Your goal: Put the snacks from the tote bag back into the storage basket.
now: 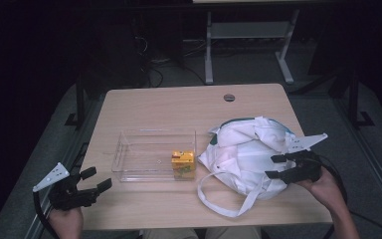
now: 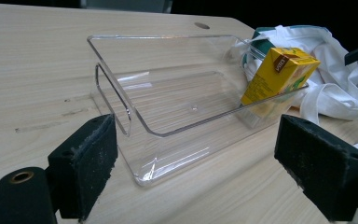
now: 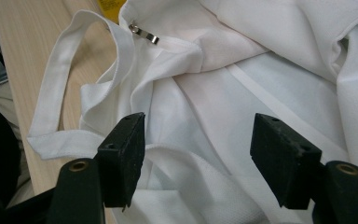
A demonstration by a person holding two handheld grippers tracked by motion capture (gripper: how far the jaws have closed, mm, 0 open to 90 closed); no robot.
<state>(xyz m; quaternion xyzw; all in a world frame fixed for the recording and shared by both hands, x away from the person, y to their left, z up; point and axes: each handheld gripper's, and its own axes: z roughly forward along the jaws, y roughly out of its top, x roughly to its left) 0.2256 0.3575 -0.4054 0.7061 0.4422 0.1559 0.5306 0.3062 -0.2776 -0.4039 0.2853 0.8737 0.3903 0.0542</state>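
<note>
A clear plastic bin lies in the middle of the wooden table. A yellow juice carton stands inside its near right corner. To the right of the bin lies a crumpled white cloth bag with a loose strap. My left gripper is open at the table's near left corner, facing the bin. My right gripper is open just above the bag's right side, nothing between its pads.
A round cable hole sits near the table's far edge. Beyond the table stands a white metal frame on the dark floor. Bare tabletop lies behind the bin and along the front edge.
</note>
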